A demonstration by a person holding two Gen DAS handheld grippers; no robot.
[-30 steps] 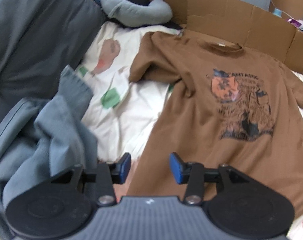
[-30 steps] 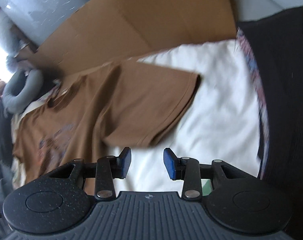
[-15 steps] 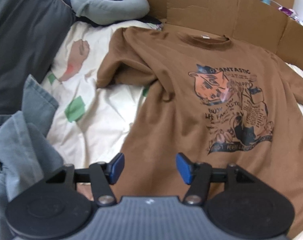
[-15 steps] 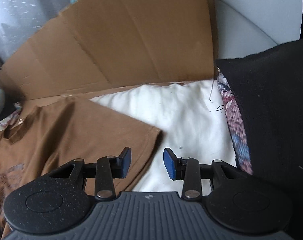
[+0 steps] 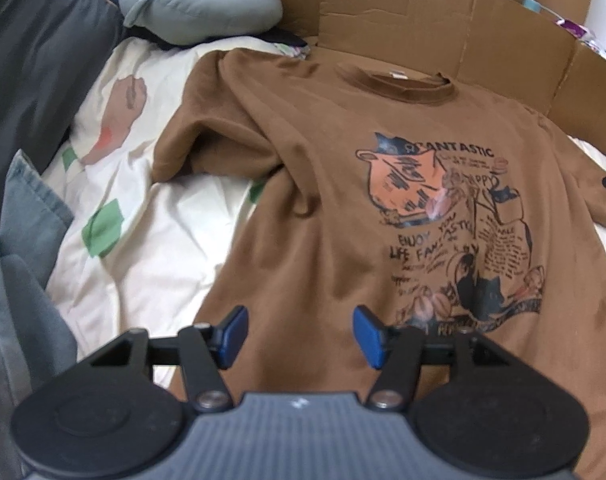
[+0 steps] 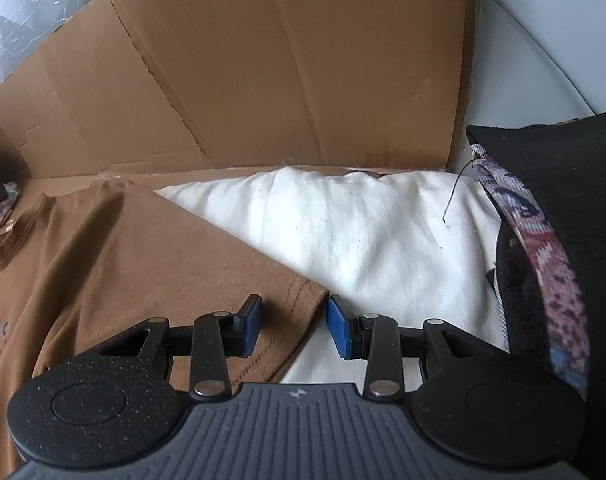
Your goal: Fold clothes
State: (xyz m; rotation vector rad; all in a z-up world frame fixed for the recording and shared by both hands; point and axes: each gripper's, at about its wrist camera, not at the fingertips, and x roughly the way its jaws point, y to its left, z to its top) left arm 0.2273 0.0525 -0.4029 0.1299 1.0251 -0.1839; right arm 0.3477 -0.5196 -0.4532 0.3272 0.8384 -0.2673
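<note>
A brown T-shirt (image 5: 343,208) with an orange and black print lies face up on a pale bedsheet (image 5: 143,240). Its left sleeve (image 5: 207,136) is bunched and folded over. My left gripper (image 5: 299,334) is open and empty above the shirt's lower left part. In the right wrist view the shirt's right sleeve (image 6: 207,264) lies flat, and my right gripper (image 6: 293,330) is open with the sleeve's hem corner between its jaws; whether it touches the cloth I cannot tell.
Cardboard panels (image 5: 423,28) (image 6: 263,80) stand along the bed's far side. Grey clothes (image 5: 19,272) lie at the left, with a grey neck pillow (image 5: 199,4) at the far left. A black patterned cushion (image 6: 555,240) lies at the right.
My left gripper has moved right and forward over the shirt and opened a little wider. My right gripper has moved onto the right sleeve's hem corner.
</note>
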